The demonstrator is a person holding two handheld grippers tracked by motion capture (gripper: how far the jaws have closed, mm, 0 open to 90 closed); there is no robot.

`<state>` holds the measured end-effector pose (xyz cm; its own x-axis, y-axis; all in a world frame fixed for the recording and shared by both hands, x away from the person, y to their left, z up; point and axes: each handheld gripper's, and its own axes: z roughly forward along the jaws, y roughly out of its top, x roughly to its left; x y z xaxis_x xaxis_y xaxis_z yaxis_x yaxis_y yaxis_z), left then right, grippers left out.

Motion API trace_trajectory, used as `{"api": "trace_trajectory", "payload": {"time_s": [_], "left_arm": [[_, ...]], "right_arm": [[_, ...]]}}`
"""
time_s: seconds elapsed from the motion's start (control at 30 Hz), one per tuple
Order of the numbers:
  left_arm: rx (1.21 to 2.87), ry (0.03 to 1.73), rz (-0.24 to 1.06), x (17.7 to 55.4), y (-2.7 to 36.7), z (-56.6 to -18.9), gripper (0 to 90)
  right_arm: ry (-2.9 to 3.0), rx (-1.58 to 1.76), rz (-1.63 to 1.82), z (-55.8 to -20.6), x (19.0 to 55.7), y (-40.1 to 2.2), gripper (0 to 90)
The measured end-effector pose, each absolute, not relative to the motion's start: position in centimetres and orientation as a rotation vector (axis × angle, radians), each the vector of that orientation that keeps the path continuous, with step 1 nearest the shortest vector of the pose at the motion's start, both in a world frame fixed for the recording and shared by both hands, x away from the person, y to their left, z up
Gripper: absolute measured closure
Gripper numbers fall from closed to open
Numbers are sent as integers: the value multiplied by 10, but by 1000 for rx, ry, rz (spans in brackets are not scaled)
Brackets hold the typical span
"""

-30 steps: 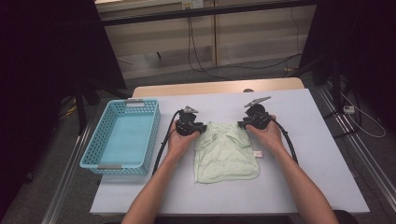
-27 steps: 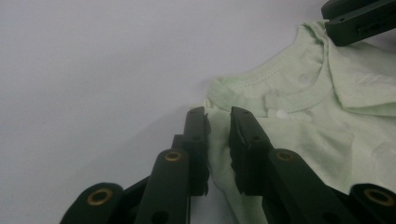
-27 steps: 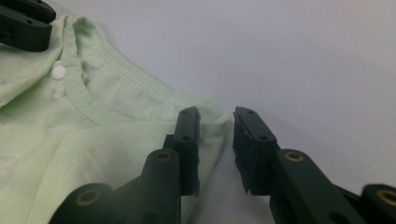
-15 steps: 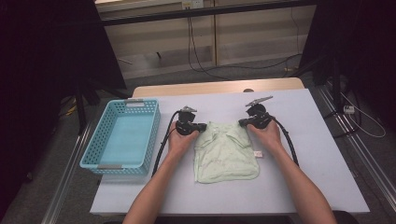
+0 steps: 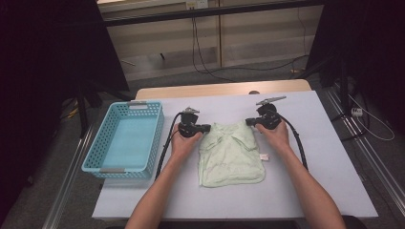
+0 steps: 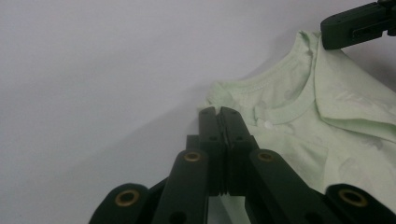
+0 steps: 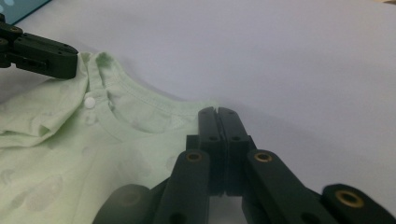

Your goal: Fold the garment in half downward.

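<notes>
A pale green baby shirt [image 5: 231, 155] lies flat on the white table, collar toward the far side. My left gripper [image 5: 208, 128] is at its left shoulder, jaws pressed together on the fabric edge. In the left gripper view the closed tips [image 6: 219, 112] meet the shirt's [image 6: 336, 121] corner beside the collar. At the right shoulder my right gripper [image 5: 248, 122] is shut the same way. In the right gripper view its tips [image 7: 217, 112] pinch the shirt's [image 7: 93, 154] hem edge, with the left gripper [image 7: 46, 58] across the collar.
A light blue plastic basket [image 5: 155, 138] stands at the table's left, close to my left forearm. Black cables trail from both grippers along the table. Bare white tabletop [image 5: 325, 143] lies to the right of and in front of the shirt.
Both hands stay at the shirt's top corners; the right one has shifted slightly. The shirt lies much as before.
</notes>
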<state>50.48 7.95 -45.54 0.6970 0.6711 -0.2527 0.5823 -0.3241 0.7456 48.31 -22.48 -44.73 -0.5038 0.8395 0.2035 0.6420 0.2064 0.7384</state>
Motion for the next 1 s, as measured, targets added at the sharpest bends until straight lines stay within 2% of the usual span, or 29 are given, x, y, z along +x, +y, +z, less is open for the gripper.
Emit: {"api": "trace_trajectory", "payload": {"time_s": [1.0], "left_arm": [[1921, 910, 229, 509, 91, -423, 887]], "right_arm": [[2100, 1369, 1347, -422, 485, -229, 900]]}}
